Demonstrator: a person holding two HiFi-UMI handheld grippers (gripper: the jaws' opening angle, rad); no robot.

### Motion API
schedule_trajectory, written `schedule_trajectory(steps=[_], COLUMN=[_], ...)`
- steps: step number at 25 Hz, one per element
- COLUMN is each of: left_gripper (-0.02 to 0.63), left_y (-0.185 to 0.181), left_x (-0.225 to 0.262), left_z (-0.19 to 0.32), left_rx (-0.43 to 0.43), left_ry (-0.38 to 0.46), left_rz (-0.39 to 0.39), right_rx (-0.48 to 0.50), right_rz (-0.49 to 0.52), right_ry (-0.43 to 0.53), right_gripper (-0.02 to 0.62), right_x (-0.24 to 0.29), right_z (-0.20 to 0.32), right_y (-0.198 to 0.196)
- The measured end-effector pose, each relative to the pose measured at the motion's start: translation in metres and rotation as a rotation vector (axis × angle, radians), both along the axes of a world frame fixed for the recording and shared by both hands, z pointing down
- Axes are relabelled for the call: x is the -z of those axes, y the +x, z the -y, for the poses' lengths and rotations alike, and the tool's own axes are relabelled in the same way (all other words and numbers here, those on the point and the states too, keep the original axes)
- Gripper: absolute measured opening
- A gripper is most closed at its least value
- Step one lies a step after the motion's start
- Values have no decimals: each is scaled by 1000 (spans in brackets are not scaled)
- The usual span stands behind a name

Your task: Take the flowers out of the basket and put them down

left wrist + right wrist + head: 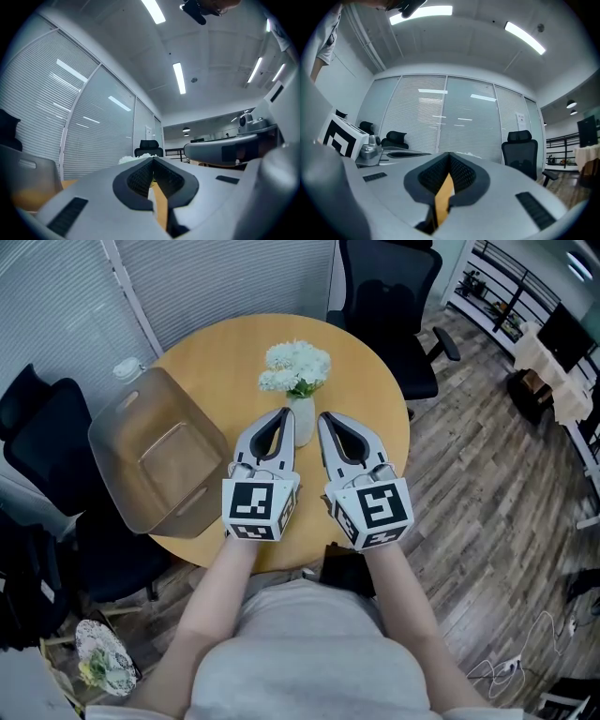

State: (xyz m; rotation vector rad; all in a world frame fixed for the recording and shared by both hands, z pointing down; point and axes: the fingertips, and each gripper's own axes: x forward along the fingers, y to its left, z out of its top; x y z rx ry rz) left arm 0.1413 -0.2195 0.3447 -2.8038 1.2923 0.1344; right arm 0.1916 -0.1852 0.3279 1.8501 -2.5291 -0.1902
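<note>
Closest to me, my two forearms reach over the near edge of the round wooden tabletop (217, 356), each hand behind its marker cube: the left one (260, 506) and the right one (373, 510) sit side by side, close together.

Ahead of the cubes, the left claw (285, 413) is clenched. In its own view its tips meet at a point (153, 160) with nothing pinched there, only a sliver of white and of wood showing through the gap lower down. The right claw (325, 417) is clenched as well, its tips pressed together on nothing (449, 154). Both point away from me, roughly level, slightly angled in toward each other.

Right between those two tips stands a small white vase (302, 421), upright on the tabletop. Whether either claw touches it I cannot tell; they are just beside it. The flowers (295, 368), a white cluster with a few green leaves, rise out of the vase.

They are outside the basket (159, 457), a translucent tan bin to their left, its mouth toward my camera, over the tabletop's left edge.

Beyond the tabletop stands a black office chair (394, 296), with pale blinds (225, 277) behind.
</note>
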Motion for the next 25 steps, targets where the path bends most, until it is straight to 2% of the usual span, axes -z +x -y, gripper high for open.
schedule_trajectory(steps=[25], left_gripper=[5], left_y=[3], left_x=[15], left_z=[-6], left_rx=[-19], left_ry=[20], left_rz=[-29], right_rx=[-32], right_rz=[-22], right_ry=[-12], right_gripper=[23], right_x=[-6], right_z=[-1], right_y=[3])
